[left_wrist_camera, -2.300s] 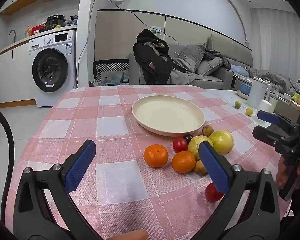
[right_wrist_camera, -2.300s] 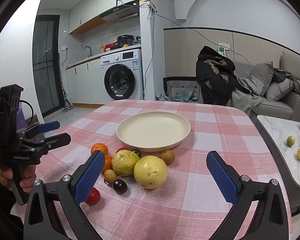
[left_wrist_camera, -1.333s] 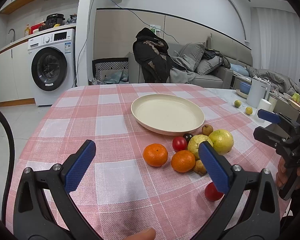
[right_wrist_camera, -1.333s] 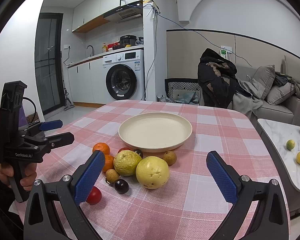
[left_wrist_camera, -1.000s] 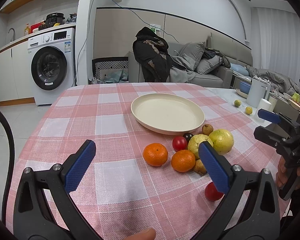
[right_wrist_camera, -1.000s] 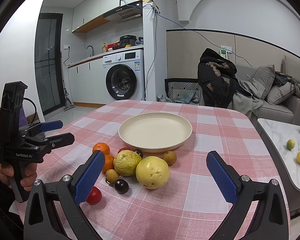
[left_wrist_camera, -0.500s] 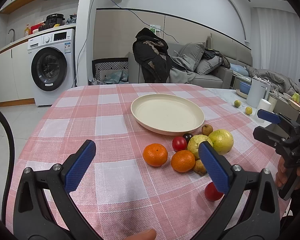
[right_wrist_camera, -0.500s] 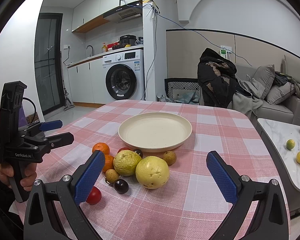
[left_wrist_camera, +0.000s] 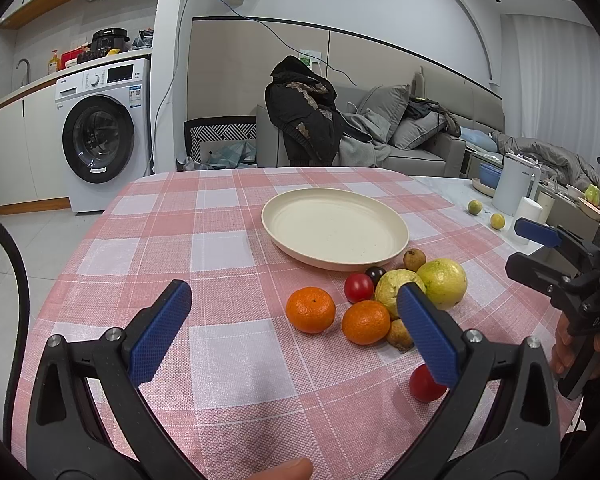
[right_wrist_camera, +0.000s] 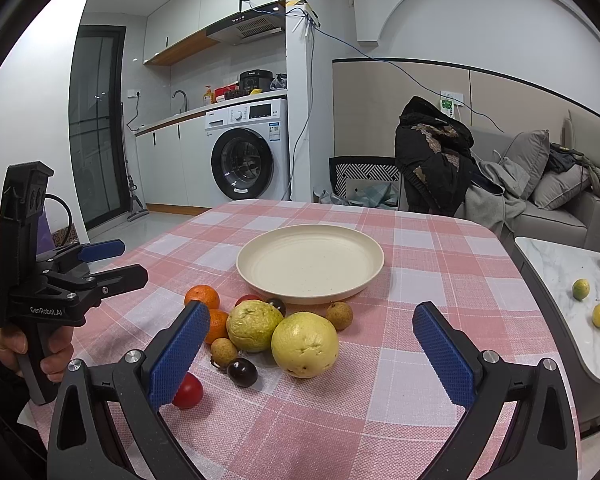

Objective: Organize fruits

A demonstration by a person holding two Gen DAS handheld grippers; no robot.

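Both grippers are hovering above the near edge of a table (left_wrist_camera: 220, 248) under a pink checked cloth, each gripped by a hand at the view's side. The left gripper (left_wrist_camera: 296, 324) is standing with its blue pads spread wide, holding nothing; the right gripper (right_wrist_camera: 312, 346) is likewise released and wide apart. A cream plate (right_wrist_camera: 310, 262) is sitting bare at the table's middle. The fruit is lying in a cluster just near of the plate: two oranges (left_wrist_camera: 311, 309), a red tomato (left_wrist_camera: 358, 287), two yellow-green guavas (right_wrist_camera: 304, 344) touching side by side, small brown longans (right_wrist_camera: 339, 315) and dark plums (right_wrist_camera: 242, 371). Another tomato (right_wrist_camera: 188, 390) is lying nearest, apart from the cluster. Far behind, a washer (right_wrist_camera: 248, 152) and a sofa (left_wrist_camera: 420, 136) are showing.
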